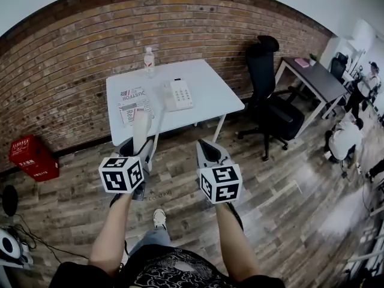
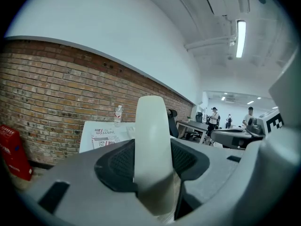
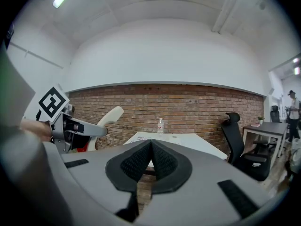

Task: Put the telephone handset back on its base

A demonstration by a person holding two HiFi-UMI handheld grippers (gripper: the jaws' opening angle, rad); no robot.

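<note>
Clamped between the pads of the left gripper [image 1: 138, 150], the handset [image 1: 140, 128] is held by its lower end, and its pale body rises well clear of the jaws. In the left gripper view it fills the centre of the frame, with both jaws pressed against its sides. The right gripper [image 1: 210, 153] is closed on nothing: in the right gripper view its two dark pads are seen meeting in a seam with no object between them.

The telephone base [image 1: 179, 94] lies on the white table [image 1: 219, 98] in the upper centre of the head view, well apart from both grippers, which are held low over the wooden floor. The base is found straight up the frame from the handset and slightly to its right. Its long axis runs roughly top to bottom of the frame, with the keypad on its right half.

The handset's long axis is seen pointing up the frame towards the table. It is judged that the handset must be carried up the frame and laid flat along the base's left side. The left gripper, already loaded and marginally nearer, is placed to do this.
</note>
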